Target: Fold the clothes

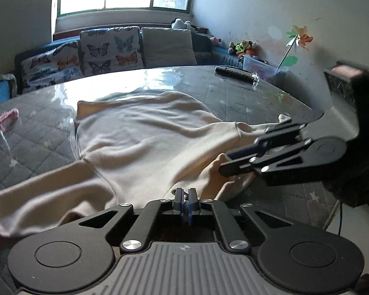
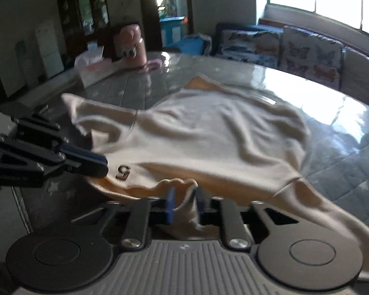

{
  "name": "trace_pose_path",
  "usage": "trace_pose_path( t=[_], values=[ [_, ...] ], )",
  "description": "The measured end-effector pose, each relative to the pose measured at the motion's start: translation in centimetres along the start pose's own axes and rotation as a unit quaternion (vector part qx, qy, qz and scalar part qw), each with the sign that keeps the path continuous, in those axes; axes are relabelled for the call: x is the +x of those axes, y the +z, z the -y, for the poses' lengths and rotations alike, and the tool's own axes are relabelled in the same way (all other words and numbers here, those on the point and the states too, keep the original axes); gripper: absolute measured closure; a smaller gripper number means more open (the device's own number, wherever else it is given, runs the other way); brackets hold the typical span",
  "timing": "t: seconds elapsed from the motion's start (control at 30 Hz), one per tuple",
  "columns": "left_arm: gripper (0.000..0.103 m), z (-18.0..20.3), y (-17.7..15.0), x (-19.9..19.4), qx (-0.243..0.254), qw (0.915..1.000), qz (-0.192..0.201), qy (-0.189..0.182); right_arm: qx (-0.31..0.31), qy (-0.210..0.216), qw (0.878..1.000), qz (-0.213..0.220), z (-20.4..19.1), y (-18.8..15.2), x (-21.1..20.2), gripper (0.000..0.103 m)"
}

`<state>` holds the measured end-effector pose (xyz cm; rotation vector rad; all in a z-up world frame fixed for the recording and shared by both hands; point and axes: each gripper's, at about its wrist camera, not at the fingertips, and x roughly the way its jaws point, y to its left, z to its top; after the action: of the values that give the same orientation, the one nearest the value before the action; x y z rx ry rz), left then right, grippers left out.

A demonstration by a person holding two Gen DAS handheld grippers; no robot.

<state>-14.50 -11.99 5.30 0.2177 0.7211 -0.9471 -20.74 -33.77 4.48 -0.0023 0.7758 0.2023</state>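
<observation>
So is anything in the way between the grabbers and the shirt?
Nothing visible is. Both grabbers are already at the cream shirt. The left gripper is shut at its near edge, and the right gripper has a fold of cloth between its blue fingers. The table beyond the shirt looks bare.

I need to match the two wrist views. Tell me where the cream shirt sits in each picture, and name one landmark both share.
Left wrist view: the cream shirt lies spread across the middle of the table, one sleeve trailing to the lower left.
Right wrist view: the cream shirt fills the centre, its near edge between the right gripper jaws.
Shared landmark: the butterfly cushions under the window.
</observation>
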Motion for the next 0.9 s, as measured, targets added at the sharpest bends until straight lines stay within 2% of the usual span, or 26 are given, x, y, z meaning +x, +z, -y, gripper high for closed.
trace_pose_path(
  t=[0.23,0.4,0.53,0.7,0.8,0.9],
  values=[
    [0.098,-0.4,0.7,-1.4,-0.001,0.9998,0.015,-0.012,-0.035,0.031,0.999,0.001,-1.0,-1.2,-3.5,0.101],
    [0.097,-0.5,2.7,0.1,0.0,0.9996,0.024,-0.015,-0.064,0.043,0.996,-0.038,-2.5,-3.1,-2.6,0.101],
    [0.098,0.1,3.3,3.4,0.01,0.9997,-0.004,-0.024,-0.066,0.048,0.995,-0.05,-2.9,-3.6,-1.8,0.101],
    [0.097,1.2,1.7,6.0,0.036,0.9974,-0.047,-0.041,-0.049,0.06,0.996,-0.04,-1.6,-3.0,-3.1,0.097],
    [0.097,1.2,0.8,5.9,0.046,0.9964,-0.054,-0.045,-0.017,0.047,0.998,-0.024,0.1,-2.9,-4.6,0.089],
    [0.096,1.4,1.2,5.5,0.048,0.9969,-0.044,-0.043,0.013,0.002,1.0,-0.002,2.8,-2.5,-6.2,0.087]
  ],
)
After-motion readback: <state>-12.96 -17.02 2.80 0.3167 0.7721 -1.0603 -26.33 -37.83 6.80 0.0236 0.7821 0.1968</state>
